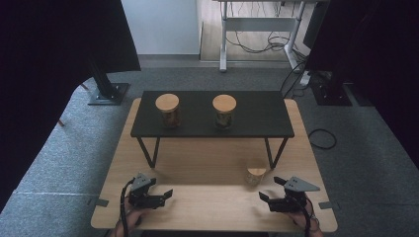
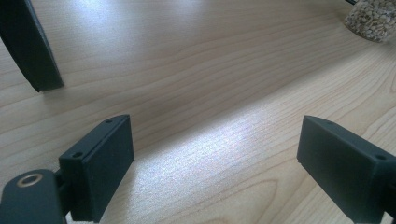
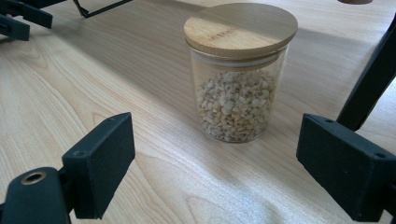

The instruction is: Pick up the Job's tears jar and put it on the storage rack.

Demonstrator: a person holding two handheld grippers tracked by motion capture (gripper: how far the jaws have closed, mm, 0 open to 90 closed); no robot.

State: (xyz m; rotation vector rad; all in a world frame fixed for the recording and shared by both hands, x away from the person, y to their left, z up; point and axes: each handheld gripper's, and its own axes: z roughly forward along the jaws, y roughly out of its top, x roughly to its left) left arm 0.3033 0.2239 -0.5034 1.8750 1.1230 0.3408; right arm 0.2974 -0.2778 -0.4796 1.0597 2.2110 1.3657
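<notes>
Wooden table (image 1: 207,207) on grey carpet (image 1: 64,148); 2 grippers, left (image 1: 167,194), right (image 1: 269,190), fingers wide apart, holding nothing.

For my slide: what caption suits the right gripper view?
Open right gripper faces a lidded glass jar of pale grains.

Three lidded glass jars (image 1: 256,175), one black shelf (image 1: 257,123), one wooden table (image 1: 207,207), two grippers (image 1: 148,195)

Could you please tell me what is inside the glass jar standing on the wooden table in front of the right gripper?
The glass jar holds small pale, nut-like pieces, filling roughly its lower two thirds. A round wooden lid covers the top, so nothing shows from above.
</notes>
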